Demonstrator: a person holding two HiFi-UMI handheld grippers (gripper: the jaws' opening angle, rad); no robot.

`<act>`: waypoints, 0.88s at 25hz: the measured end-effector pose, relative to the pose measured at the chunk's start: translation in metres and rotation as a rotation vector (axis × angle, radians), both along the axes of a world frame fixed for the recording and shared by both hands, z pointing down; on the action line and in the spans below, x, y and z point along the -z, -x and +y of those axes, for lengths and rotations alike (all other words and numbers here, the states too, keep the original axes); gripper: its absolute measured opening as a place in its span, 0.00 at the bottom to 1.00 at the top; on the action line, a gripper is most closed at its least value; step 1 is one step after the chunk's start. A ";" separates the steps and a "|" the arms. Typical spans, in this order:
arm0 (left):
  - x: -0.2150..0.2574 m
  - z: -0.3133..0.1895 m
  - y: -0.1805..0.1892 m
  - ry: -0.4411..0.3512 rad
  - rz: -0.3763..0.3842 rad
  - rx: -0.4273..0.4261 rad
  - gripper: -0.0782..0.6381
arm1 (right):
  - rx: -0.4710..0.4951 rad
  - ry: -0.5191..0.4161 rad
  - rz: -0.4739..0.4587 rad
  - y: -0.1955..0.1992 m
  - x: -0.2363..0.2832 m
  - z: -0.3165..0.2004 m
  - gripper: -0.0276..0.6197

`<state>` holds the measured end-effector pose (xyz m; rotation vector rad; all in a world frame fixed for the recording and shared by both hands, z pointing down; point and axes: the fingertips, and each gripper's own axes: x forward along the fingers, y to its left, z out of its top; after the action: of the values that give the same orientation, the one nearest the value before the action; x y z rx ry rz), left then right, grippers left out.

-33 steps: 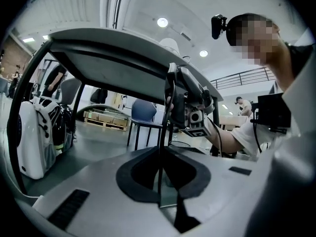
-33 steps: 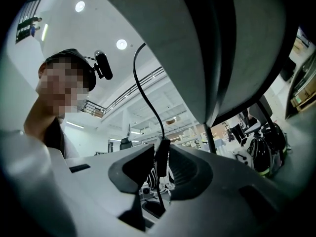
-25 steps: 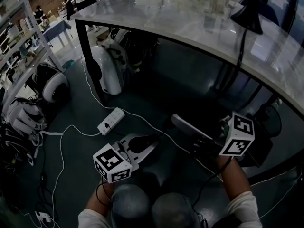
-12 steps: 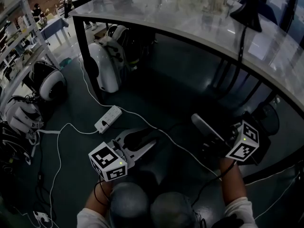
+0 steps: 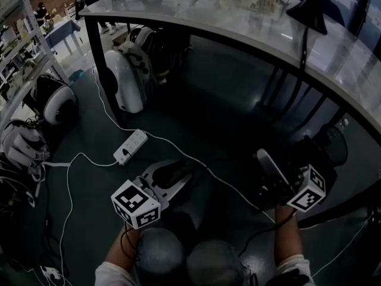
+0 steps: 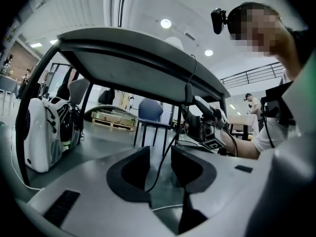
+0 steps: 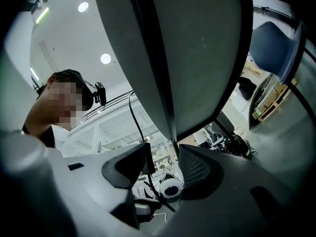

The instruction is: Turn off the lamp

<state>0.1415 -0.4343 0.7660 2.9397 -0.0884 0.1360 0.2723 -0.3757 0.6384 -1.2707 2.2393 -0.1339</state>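
The lamp (image 5: 308, 8) is seen standing on the curved surface (image 5: 238, 25), at the upper right of the head view. It is well apart from both tongs, which are held low beneath the surface's edge. The left tongs (image 6: 159, 154) are kept where they were a second ago, above the dark floor (image 5: 95, 219). Their jaws have just been opened and now stand apart, with a thin black cable (image 6: 165, 153) running through the gap, pressed by neither pad. The right tongs (image 7: 164, 157) have been carried to the right and lower in the head view since the earlier frames. Their jaws have also just been opening and are spread, with a black cord (image 7: 140, 136) passing just beside the left pad, not gripped. A white power strip (image 5: 130, 146) is left lying on the floor beyond the left tongs.
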 end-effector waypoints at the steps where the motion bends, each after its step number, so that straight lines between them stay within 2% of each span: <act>1: -0.002 0.000 -0.001 0.002 0.001 0.001 0.29 | -0.009 0.007 -0.005 -0.002 -0.005 0.002 0.34; 5: -0.011 0.007 -0.003 0.004 -0.019 -0.033 0.29 | -0.079 0.072 -0.003 -0.009 -0.034 0.004 0.34; 7: -0.017 0.010 -0.005 -0.012 -0.049 -0.040 0.29 | -0.151 0.135 0.006 -0.015 -0.057 0.002 0.32; 8: -0.021 0.010 -0.005 -0.022 -0.066 -0.034 0.27 | -0.202 0.173 0.008 -0.019 -0.069 0.000 0.28; 10: -0.029 0.011 -0.007 -0.035 -0.096 -0.018 0.19 | -0.303 0.255 0.016 -0.024 -0.095 -0.003 0.14; 13: -0.046 0.020 -0.011 -0.025 -0.148 -0.030 0.14 | -0.392 0.356 0.060 -0.020 -0.127 -0.005 0.07; 18: -0.071 0.030 -0.019 -0.034 -0.222 -0.079 0.12 | -0.431 0.491 0.128 -0.008 -0.179 -0.013 0.04; 22: -0.075 0.027 -0.017 -0.040 -0.236 -0.108 0.12 | -0.448 0.578 0.165 -0.001 -0.207 -0.016 0.04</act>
<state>0.1581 -0.4072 0.8414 2.9549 0.0339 0.5022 0.2732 -0.3916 0.8454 -2.1252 2.0505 -0.5511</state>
